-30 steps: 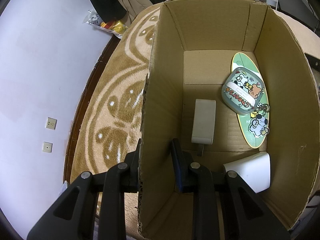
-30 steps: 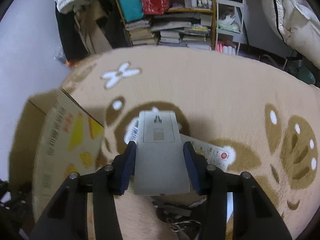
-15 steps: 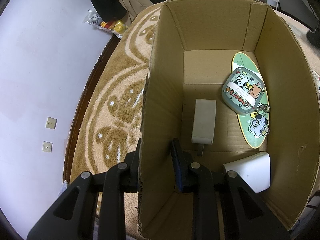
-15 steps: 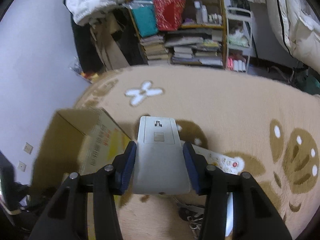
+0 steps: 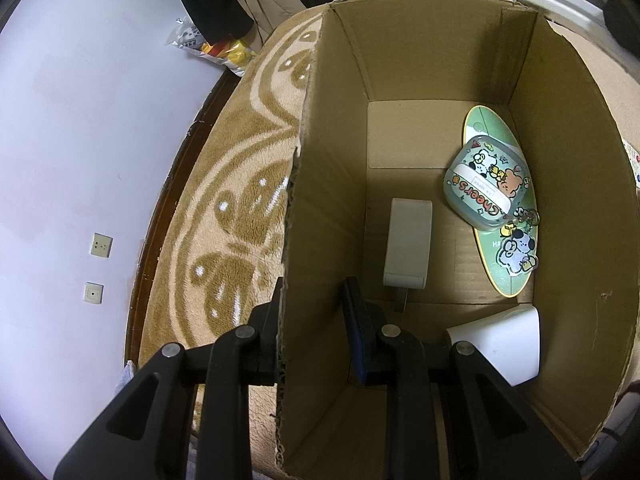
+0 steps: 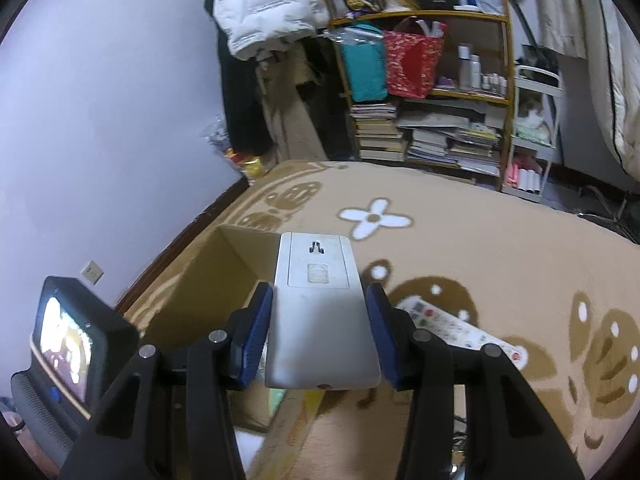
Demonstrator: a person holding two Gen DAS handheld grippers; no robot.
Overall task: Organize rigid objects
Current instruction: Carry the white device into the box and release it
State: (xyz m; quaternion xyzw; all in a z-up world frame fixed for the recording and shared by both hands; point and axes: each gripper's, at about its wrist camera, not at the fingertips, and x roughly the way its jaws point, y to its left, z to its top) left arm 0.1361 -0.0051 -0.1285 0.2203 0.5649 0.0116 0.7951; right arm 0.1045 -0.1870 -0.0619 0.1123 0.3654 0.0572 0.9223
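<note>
My left gripper [image 5: 312, 312] straddles the left wall of an open cardboard box [image 5: 320, 184], one finger outside and one inside, with a gap to the inner finger. In the box lie a white adapter [image 5: 408, 248], a green cartoon case [image 5: 486, 188] on a green oval board [image 5: 508, 264], and a white cup [image 5: 500, 344]. My right gripper [image 6: 320, 320] is shut on a white remote control [image 6: 320, 312], held face down above the box's corner [image 6: 224, 256].
A second remote [image 6: 460, 328] lies on the tan patterned rug [image 6: 480, 248] to the right. A small screen device [image 6: 68, 340] stands at the left by the wall. A crowded bookshelf [image 6: 432, 92] stands behind the rug. Wall sockets [image 5: 100, 244] show at the left.
My right gripper has lifted the white remote off the rug and carried it left, up over the box. My left gripper and the box have not moved.
</note>
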